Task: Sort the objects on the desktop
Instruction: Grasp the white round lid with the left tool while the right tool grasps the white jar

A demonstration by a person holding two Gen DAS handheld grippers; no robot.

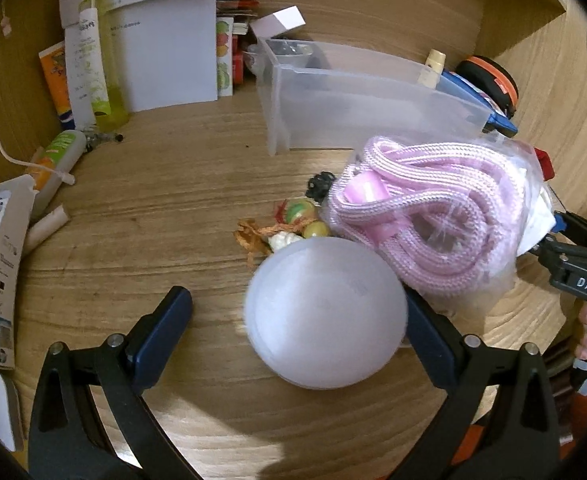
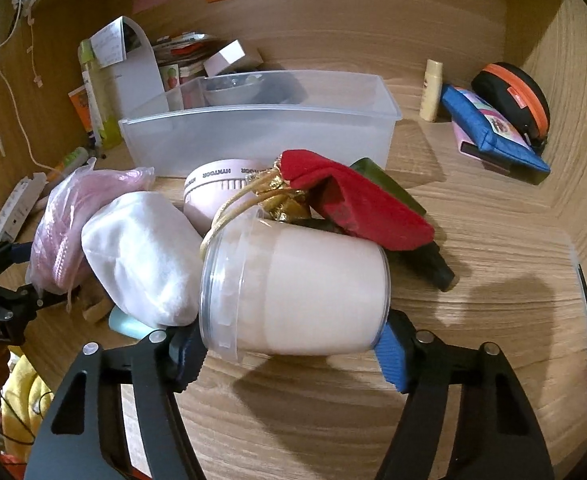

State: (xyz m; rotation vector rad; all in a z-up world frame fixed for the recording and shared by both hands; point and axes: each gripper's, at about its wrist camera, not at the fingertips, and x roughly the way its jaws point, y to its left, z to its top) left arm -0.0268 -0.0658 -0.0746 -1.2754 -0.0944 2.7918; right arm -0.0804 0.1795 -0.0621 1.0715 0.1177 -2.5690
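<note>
— Right hand-held gripper (image 2: 289, 354) first: what has it got?
— Its fingers are closed against both ends of a clear jar (image 2: 293, 290) lying on its side, lid toward the left.
— And the left hand-held gripper (image 1: 297, 332)?
— Spread wide. A frosted white ball (image 1: 325, 312) sits between the fingers, touching the right one, with a gap to the left one.
— What lies just past that?
— A bag of pink rope (image 1: 425, 216) beside the ball, and small colourful trinkets (image 1: 293, 224) on the wooden surface (image 1: 153, 208). From the right wrist view, a white pouch (image 2: 141, 256) touches the jar, with a red pouch (image 2: 357, 204) behind.
— Farther back?
— A translucent bin (image 2: 261, 132), with a blue pouch (image 2: 493, 132) off to its right.
</note>
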